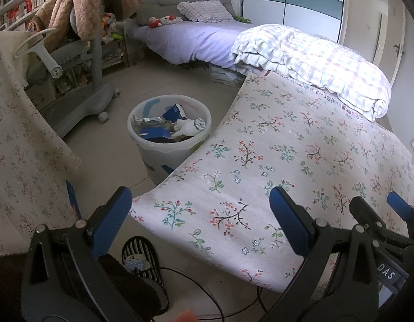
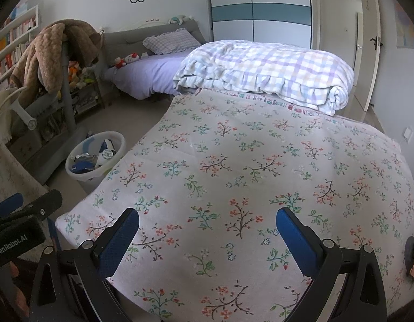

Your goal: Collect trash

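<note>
Floral bedspread (image 2: pixel 260 161) fills centre frame; left gripper (image 1: pixel 200 221) and right gripper (image 2: pixel 207 237) hover level at the bottom, fingers spread, empty; trash bin (image 1: pixel 169 134) mid-left.

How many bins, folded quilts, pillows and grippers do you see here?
Bins: 1, the white bin with trash inside
Folded quilts: 1, the checked quilt
Pillows: 1, the checked pillow
Grippers: 2, left gripper and right gripper, both open
Total: 5
</note>
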`<state>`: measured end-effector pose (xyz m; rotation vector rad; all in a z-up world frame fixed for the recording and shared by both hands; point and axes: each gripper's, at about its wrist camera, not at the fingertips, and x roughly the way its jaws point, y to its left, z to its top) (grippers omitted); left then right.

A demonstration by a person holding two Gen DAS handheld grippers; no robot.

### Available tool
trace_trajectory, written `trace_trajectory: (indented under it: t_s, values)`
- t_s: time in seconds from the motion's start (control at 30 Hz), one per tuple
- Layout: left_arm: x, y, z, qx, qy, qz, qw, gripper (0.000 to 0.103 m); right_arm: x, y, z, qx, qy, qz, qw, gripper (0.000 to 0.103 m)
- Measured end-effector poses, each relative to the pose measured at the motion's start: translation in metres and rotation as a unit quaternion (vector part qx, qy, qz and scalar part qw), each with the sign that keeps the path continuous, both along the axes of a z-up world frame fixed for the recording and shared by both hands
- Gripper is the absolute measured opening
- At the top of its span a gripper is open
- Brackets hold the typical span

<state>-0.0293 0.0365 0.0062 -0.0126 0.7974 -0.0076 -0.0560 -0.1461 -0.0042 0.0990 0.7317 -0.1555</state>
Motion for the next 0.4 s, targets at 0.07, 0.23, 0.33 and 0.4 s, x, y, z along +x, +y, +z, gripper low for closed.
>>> trace_trajectory:
  t_s: [0.07,0.23,0.33,0.4]
  values:
    - [0.0009,0.0026,0.0013,-0.002,-0.001,0.004,1.0,0.102,-0.0002,-0.0005,0.0008,0.001,0.0,0.001,1.0,0.103]
    - [0.0033,0.0072,0.0016,0.001,-0.002,0.014,0.9999,0.102,-0.0024,0.001,0.0043,0.0,-0.005,0.004,1.0,0.103]
    - [0.0042,0.004,0.0001,0.001,0.004,0.004,1.0,0.102,-0.0041,0.0011,0.0066,0.004,-0.008,0.005,1.0,0.103]
    - [0.0054,0.0006,-0.002,-0.004,0.014,-0.01,0.9998,0.102,-0.0054,0.0007,0.0075,0.008,-0.01,0.006,1.0,0.103]
